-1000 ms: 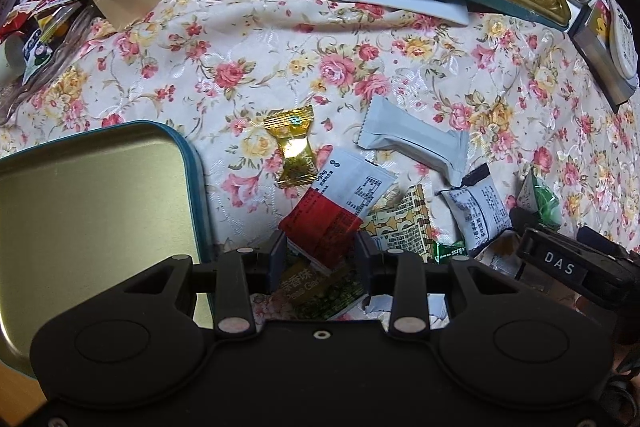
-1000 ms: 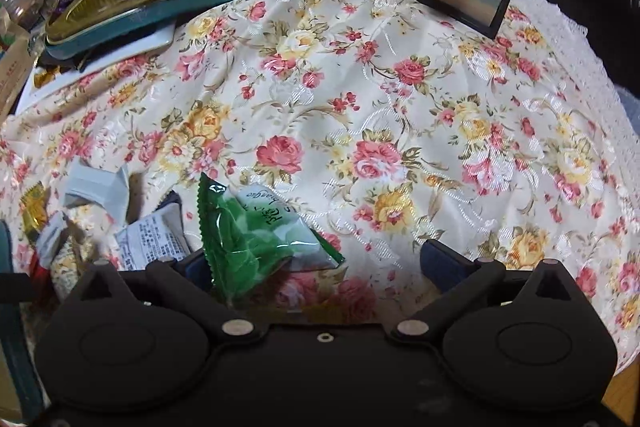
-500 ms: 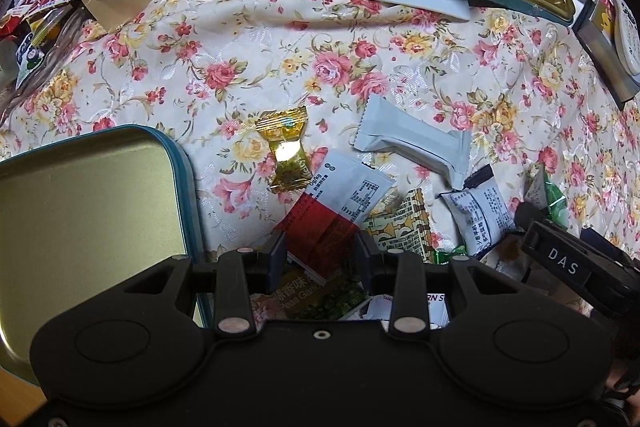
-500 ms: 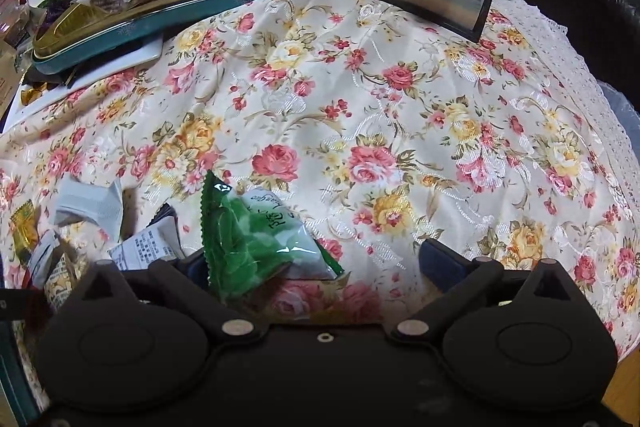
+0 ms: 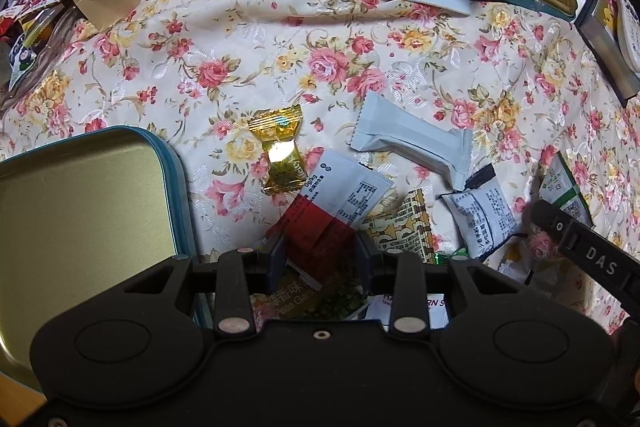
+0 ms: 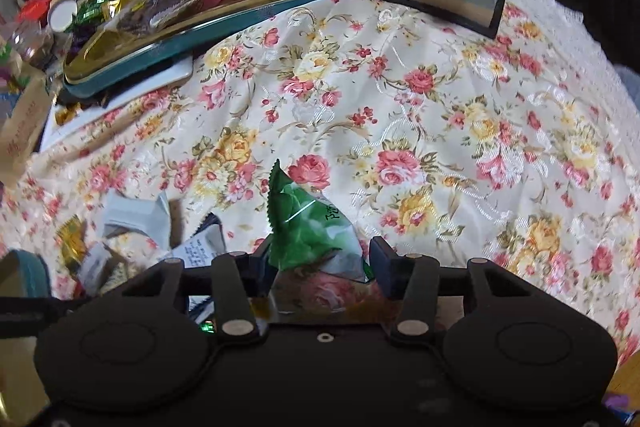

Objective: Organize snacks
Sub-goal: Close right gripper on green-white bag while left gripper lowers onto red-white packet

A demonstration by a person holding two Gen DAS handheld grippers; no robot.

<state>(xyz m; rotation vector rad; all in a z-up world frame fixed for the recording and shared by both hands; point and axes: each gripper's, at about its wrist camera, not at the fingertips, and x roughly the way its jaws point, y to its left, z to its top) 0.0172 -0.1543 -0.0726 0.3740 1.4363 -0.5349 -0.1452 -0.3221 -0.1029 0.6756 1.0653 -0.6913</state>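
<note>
Red and white, the flat sachet (image 5: 320,223) sits pinched between the fingers of the left gripper (image 5: 320,251), just right of the empty gold tin (image 5: 80,195) with its teal rim. To place it well, I judge the hand should lift it clear of the packets beneath, swing left over the rim, then release low and flat. The right gripper (image 6: 320,263) has closed around a glossy green packet (image 6: 308,227), puffed, with a serrated top edge, raised above the floral tablecloth (image 6: 440,107) near the loose pile.
</note>
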